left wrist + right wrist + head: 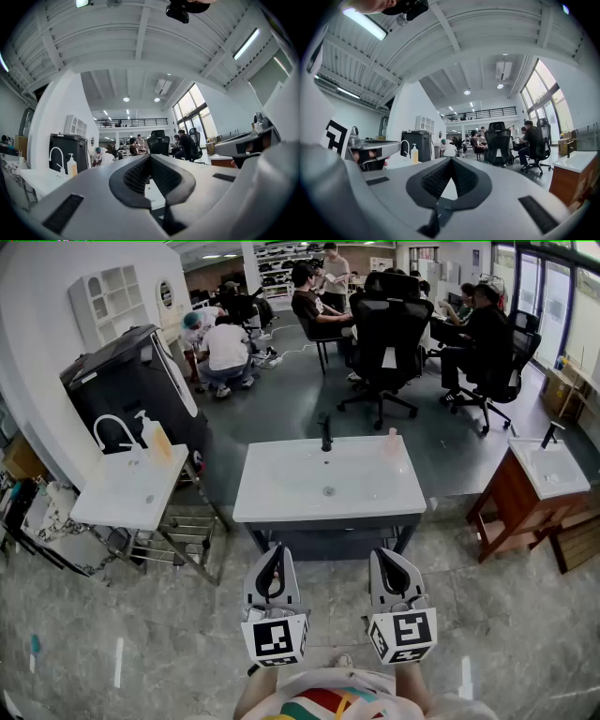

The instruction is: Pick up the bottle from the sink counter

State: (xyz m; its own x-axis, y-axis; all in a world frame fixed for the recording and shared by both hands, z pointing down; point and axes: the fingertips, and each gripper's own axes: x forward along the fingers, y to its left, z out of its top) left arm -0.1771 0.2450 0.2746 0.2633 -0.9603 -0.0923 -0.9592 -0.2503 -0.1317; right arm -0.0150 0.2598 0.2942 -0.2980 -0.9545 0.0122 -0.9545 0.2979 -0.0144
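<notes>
A small pale bottle point(391, 439) stands at the back right corner of the white sink counter point(281, 498) in the middle of the head view, right of a black faucet point(325, 432). Both grippers are held low, near my body, in front of that counter and well short of it. My left gripper point(276, 570) is shut with nothing between its jaws, and so is my right gripper point(395, 570). In the left gripper view the pads point(140, 176) meet in a point; the right gripper view shows the same on its pads point(461, 180). Neither gripper view shows the small bottle.
A second white sink point(112, 498) at the left carries a white tap and a yellowish pump bottle point(155, 438). A third sink on a wooden cabinet point(511, 507) stands at the right. Black office chairs point(389, 343) and seated people fill the room behind. The floor is grey stone tile.
</notes>
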